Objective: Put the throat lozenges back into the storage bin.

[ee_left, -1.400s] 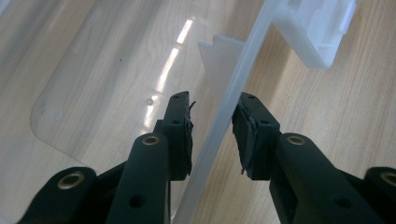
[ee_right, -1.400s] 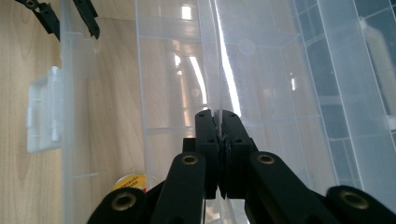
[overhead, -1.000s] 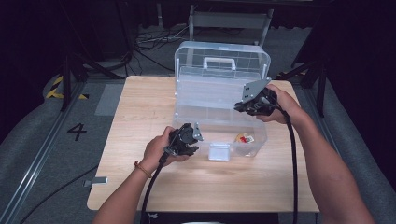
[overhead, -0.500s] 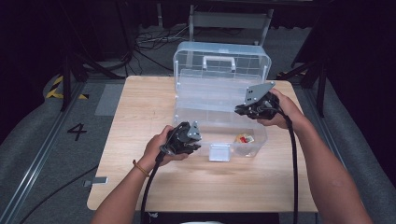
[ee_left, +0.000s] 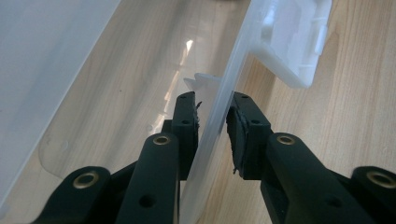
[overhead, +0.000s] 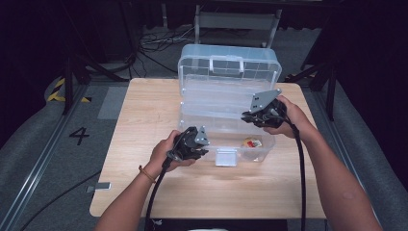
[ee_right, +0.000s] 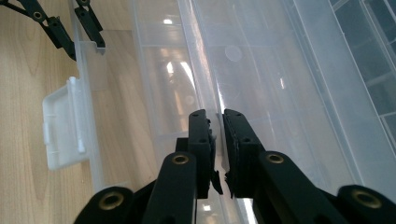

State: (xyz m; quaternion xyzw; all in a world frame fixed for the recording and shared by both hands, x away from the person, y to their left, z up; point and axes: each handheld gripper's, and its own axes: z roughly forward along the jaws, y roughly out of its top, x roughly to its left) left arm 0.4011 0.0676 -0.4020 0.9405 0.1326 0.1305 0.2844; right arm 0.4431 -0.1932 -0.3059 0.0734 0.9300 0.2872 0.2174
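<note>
Nearest the person, the left gripper (overhead: 199,147) sits at the front left of a clear plastic storage box (overhead: 231,103) on the wooden table (overhead: 144,115). In the left gripper view its jaws are pinched narrow on the box's thin front wall (ee_left: 219,116) — one pad inside, one outside, both pressed against the plastic after a small further closing moments ago. Just past that grip hangs the box's white latch (ee_left: 292,42), fixed to the outer face of the same wall and seen from above as a pale tab (overhead: 226,157) at the middle of the front edge.

Inside the open base, toward its right front, lies a small red and yellow item (overhead: 252,142), too blurred to identify.

Farther back, the right gripper (overhead: 254,117) reaches in over the right side of the box. In the right gripper view its jaws stand almost together, having eased apart slightly, on a thin clear edge (ee_right: 212,84) running lengthwise through the box — a tray rim, it seems; the plastic passes between the pads, which look to touch it.

Beyond both, the lid (overhead: 229,65) stands raised, its carry handle (overhead: 227,60) facing forward.
</note>
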